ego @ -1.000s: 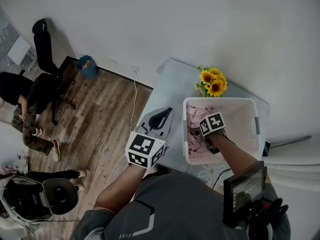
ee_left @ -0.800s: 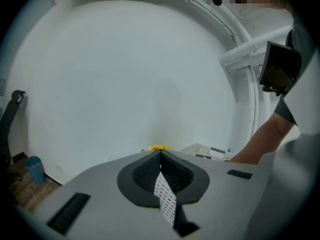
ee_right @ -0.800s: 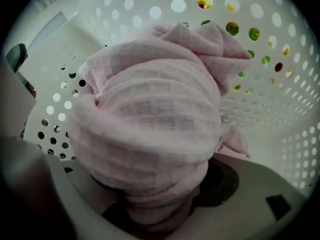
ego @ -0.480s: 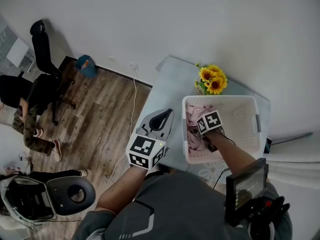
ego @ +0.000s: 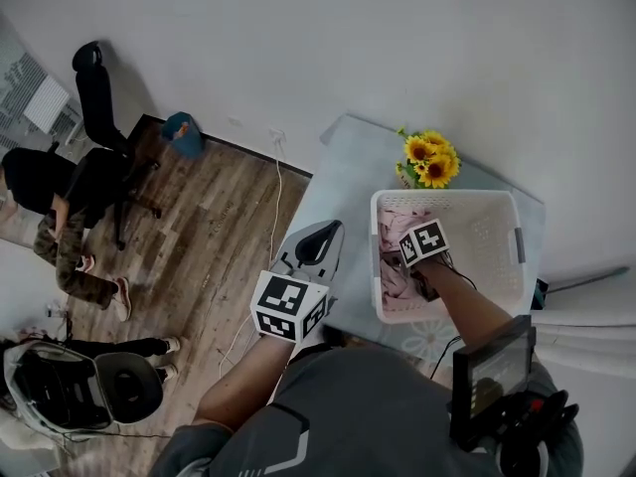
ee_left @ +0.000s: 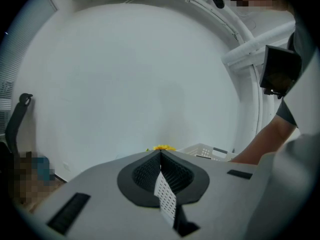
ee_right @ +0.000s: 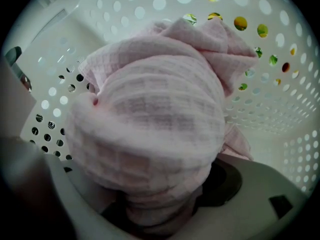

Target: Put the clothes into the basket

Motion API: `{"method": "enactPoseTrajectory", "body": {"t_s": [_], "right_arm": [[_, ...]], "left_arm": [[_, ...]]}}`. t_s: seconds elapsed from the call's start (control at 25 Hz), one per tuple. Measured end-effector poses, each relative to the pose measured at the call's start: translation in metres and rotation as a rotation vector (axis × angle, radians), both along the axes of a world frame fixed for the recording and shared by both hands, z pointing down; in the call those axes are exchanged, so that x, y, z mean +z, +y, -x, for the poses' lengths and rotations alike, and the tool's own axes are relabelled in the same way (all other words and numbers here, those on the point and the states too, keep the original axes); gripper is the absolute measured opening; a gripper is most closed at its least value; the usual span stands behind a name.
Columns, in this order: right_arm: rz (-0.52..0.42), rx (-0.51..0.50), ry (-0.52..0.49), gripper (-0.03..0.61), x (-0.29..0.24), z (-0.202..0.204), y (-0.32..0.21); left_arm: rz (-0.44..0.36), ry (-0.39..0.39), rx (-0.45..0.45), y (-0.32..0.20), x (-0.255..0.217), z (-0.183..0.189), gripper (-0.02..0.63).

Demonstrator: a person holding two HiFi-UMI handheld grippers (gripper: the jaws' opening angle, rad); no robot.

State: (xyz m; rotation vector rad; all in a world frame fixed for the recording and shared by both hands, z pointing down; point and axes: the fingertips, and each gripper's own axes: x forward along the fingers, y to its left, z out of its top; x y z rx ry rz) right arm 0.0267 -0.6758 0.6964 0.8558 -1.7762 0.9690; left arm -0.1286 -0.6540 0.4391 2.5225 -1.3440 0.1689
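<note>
My right gripper [ee_right: 155,199] was down inside the white basket [ego: 442,196], which stood at the far right corner of the bench [ego: 343,167], just beside a bunch of sunflowers [ego: 432,159]. Its fingers were spread wide, and the pink cloth [ee_right: 150,114] was bunched up between them. The cloth bulged over both fingers and hid their faces, so I could not be sure, but it looked loose rather than pinched. The rest of it lay against the basket's left wall and floor.

My left gripper [ee_left: 161,153] hung off the near left edge of the bench, its fingers closed together on nothing.

So I judged the job nearly done. The cloth was already in the basket, and I saw no other clothes on the part of the bench in view. What was left was to draw the right gripper up and out without dragging the cloth along.
</note>
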Motion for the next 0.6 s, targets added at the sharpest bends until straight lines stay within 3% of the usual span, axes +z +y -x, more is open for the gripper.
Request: {"method": "enactPoseTrajectory", "body": {"t_s": [0.32, 0.6], "right_arm": [[-0.015, -0.066, -0.017, 0.440, -0.018, -0.006, 0.020], [-0.035, -0.091, 0.027, 0.443, -0.036, -0.015, 0.007]], "left_arm": [[-0.056, 0.011, 0.003, 0.028, -0.028, -0.008, 0.008], [-0.079, 0.011, -0.012, 0.031, -0.030, -0.009, 0.008]]}}
